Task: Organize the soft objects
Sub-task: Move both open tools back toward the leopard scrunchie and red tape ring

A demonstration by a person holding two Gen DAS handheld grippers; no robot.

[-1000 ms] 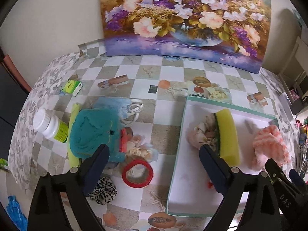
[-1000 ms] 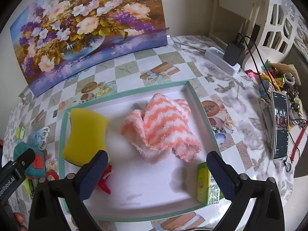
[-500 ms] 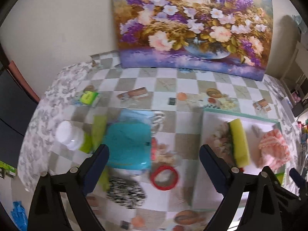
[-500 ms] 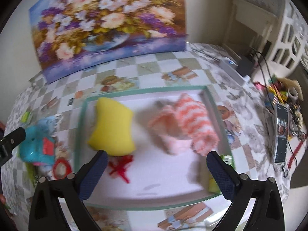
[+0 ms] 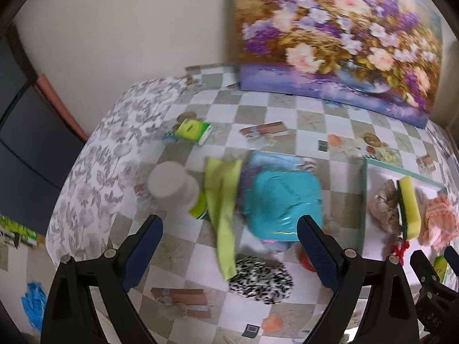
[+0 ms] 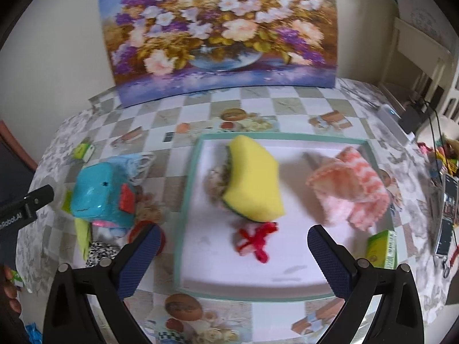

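On the checked tabletop, out beyond the left jaw of the left gripper, stands a white-capped bottle, hard, and probably no part of the job. Between the 2 jaws, which are spread wide and hold nothing, a lime-green cloth lies in a long strip; it looks thin and limp, so a pinch at mid-length should lift it with both ends drooping. Nearest the jaws, touching the strip's lower end, sits a leopard-print scrunchie: light and springy, best nipped across its bunched ring. Further out, toward the right jaw, the teal plush toy rests on pale blue face masks. It looks bulky but light, with a shiny surface that could slide, so I would squeeze deep across its body. A red ring lies partly hidden beside it.

Further right is the white tray, under the right gripper, whose jaws also stand wide apart and empty. Ahead of them in the tray lie a yellow sponge leaning on a beige scrunchie, a red bow just beyond the jaws, and, toward the right jaw, a pink striped cloth. A green box sits at the tray's right edge.
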